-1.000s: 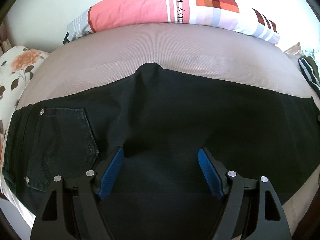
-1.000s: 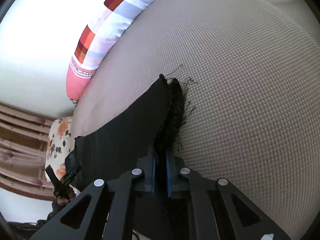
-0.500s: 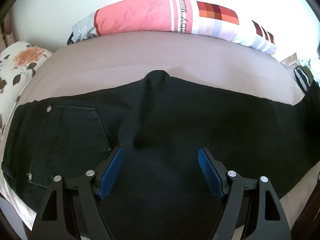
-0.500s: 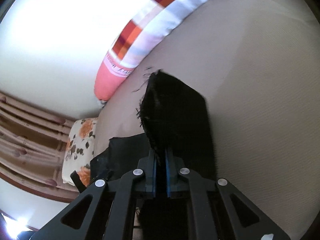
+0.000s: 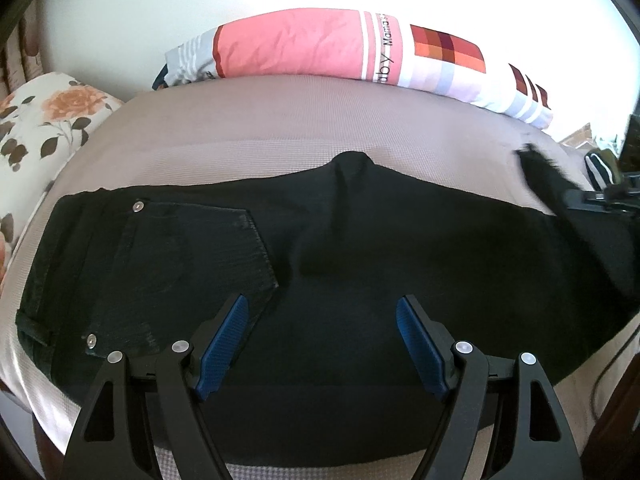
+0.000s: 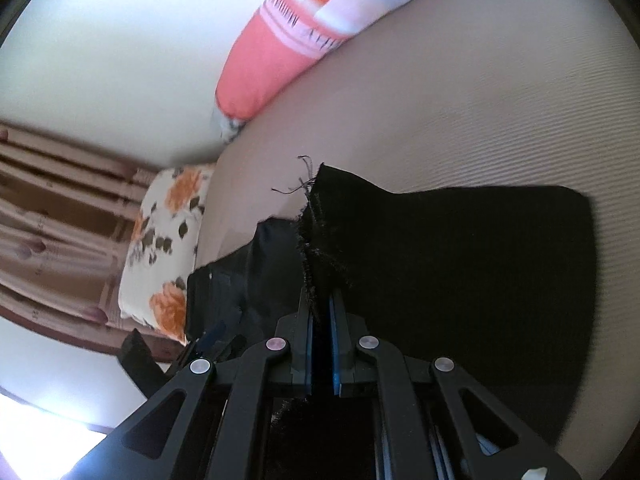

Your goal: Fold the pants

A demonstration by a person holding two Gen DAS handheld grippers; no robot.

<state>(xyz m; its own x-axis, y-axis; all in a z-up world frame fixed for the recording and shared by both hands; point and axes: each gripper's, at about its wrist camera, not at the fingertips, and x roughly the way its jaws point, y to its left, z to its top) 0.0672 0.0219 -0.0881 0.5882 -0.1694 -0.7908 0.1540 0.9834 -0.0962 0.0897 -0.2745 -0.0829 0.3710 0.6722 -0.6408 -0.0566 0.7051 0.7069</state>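
Black pants [image 5: 360, 248] lie flat across a beige mattress [image 5: 260, 136], folded lengthwise, waistband and back pocket [image 5: 192, 260] at the left. My left gripper [image 5: 322, 312] hovers open over their middle, nothing between its blue pads. In the right wrist view my right gripper [image 6: 320, 312] is shut on the frayed leg hem [image 6: 316, 216], lifted off the mattress and carried over the rest of the pants [image 6: 460, 264]. That same raised hem [image 5: 540, 172] and the right gripper show blurred at the right edge of the left wrist view.
A long pink and checked pillow [image 5: 320, 52] lies along the mattress's far edge against a white wall. A floral pillow [image 5: 44, 120] sits at the left end, with wooden slats [image 6: 52, 200] beyond it. A striped cloth [image 5: 600, 168] lies at the far right.
My right gripper has lifted the hem off the mattress and swept it toward the waistband, so the leg now doubles over. The left gripper drifted slightly over the pants, still open.
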